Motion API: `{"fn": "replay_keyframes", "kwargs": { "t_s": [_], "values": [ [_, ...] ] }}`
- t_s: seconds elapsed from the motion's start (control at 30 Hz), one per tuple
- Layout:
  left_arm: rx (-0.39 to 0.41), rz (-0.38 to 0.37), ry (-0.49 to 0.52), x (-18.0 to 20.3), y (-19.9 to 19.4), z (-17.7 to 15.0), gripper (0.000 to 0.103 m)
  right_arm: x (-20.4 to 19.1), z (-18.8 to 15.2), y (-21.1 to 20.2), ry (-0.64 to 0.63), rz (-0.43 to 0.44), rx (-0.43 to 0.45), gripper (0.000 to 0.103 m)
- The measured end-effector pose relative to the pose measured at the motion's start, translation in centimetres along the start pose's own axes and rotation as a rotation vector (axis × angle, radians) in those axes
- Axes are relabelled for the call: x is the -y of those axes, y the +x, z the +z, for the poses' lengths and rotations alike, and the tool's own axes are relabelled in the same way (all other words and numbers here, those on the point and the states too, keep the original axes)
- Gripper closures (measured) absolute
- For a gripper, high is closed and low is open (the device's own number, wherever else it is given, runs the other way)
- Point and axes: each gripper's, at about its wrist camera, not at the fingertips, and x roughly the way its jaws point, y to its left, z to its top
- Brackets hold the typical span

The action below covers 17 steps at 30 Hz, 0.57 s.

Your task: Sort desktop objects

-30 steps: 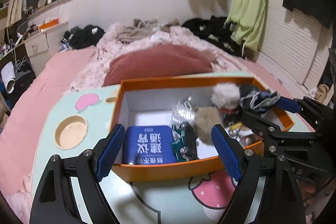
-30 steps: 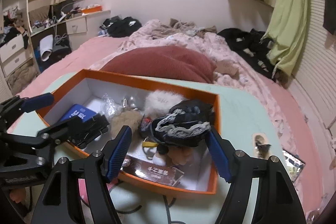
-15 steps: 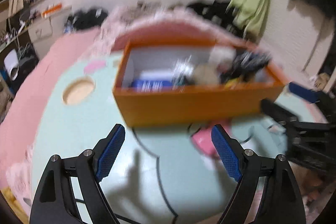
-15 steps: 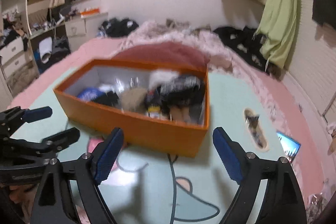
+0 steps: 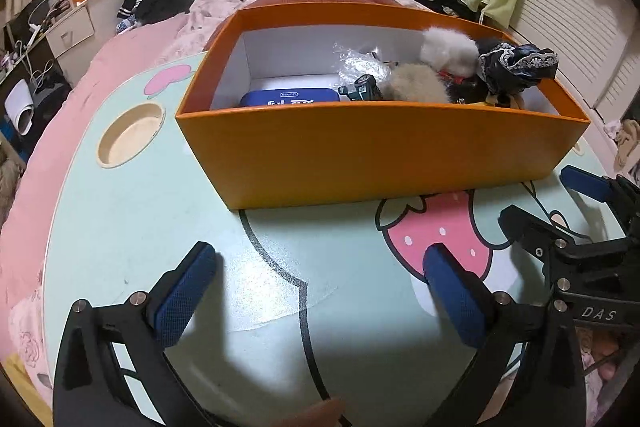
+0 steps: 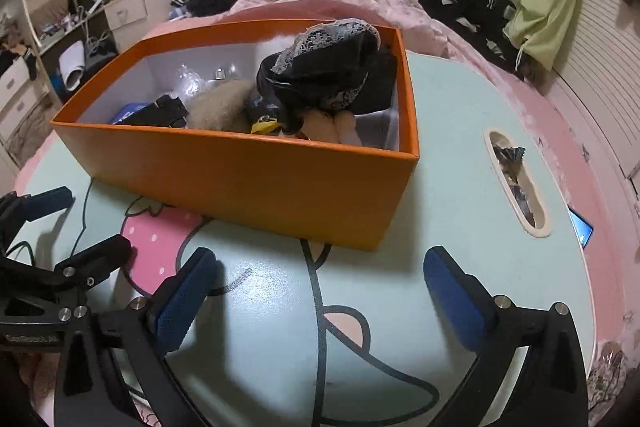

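An orange box (image 5: 360, 155) stands on the mint-green table (image 5: 140, 227); it also shows in the right wrist view (image 6: 260, 171). Inside lie a blue tin (image 5: 290, 98), a tan pompom (image 5: 416, 83), a white pompom (image 5: 448, 47) and a black lace cloth (image 5: 516, 65), which sits on top in the right wrist view (image 6: 332, 67). My left gripper (image 5: 320, 271) is open and empty, low over the table in front of the box. My right gripper (image 6: 320, 275) is open and empty, near the box's right front corner.
A round cup recess (image 5: 130, 135) is sunk in the table left of the box. An oval slot (image 6: 516, 183) with scraps lies to the right, with a phone (image 6: 582, 227) at the table edge. A bed with clothes lies behind.
Both grippers have pulled back and down from over the box to the table in front of it. The black lace cloth stays in the box.
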Motion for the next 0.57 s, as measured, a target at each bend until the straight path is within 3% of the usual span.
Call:
{"fn": "replay_keyframes", "kwargs": {
  "t_s": [0.57],
  "values": [
    [0.003,-0.002,0.002,-0.03,0.01,0.26,0.0,0.04,-0.11,0.02,-0.001,0.001,0.002,0.0]
  ]
}}
